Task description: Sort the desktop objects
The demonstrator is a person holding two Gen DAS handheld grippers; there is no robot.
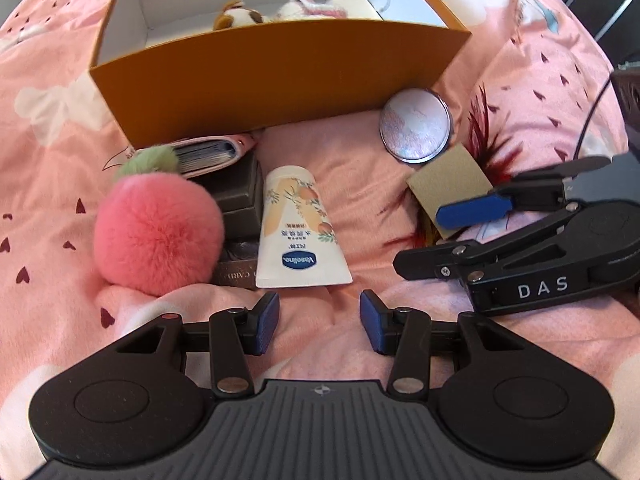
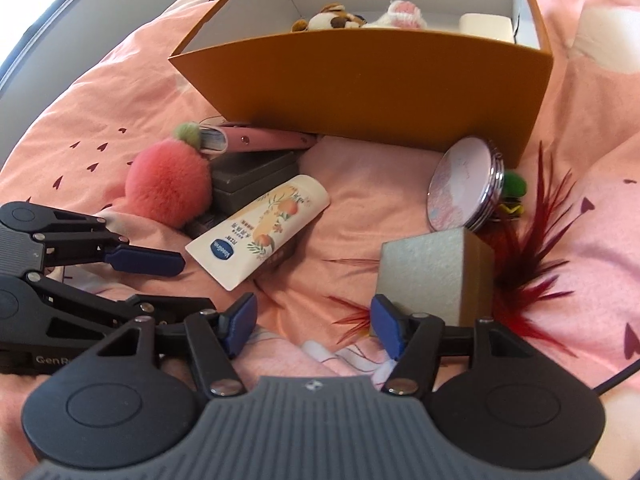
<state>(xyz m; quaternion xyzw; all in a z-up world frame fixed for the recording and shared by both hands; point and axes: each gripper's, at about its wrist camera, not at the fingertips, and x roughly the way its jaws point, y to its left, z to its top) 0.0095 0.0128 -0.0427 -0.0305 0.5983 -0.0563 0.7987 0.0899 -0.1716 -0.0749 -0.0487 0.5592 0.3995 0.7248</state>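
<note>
1. box (image 1: 256, 80): orange, open-topped, at the far side of the pink bedding (image 1: 60, 160), with soft toys already inside. judged as the place everything loose is meant to go.
2. pompom (image 1: 156, 232): pink and fluffy, lying left of the tube and touching the dark case (image 1: 240, 192) between them.
3. tube (image 1: 298, 228): lies flat on the bedding in front of the box. its long axis runs away from the left gripper (image 1: 319, 320), flat crimped end nearest the jaws, cap end toward the box. this is the key relation: the tube sits straight ahead of the left jaws and just beyond their tips.
4. cube (image 2: 432, 280): small tan block, just ahead and to the right of the right gripper (image 2: 314, 324), almost touching its right pad.
5. mirror (image 1: 416, 126): round compact leaning by the box's right corner, behind the cube.
6. left gripper: pitched steeply down, jaws apart and empty. it is the nearer one to the tube.
7. right gripper: also tilted down, jaws wide and holding nothing, nearer the cube.
</note>
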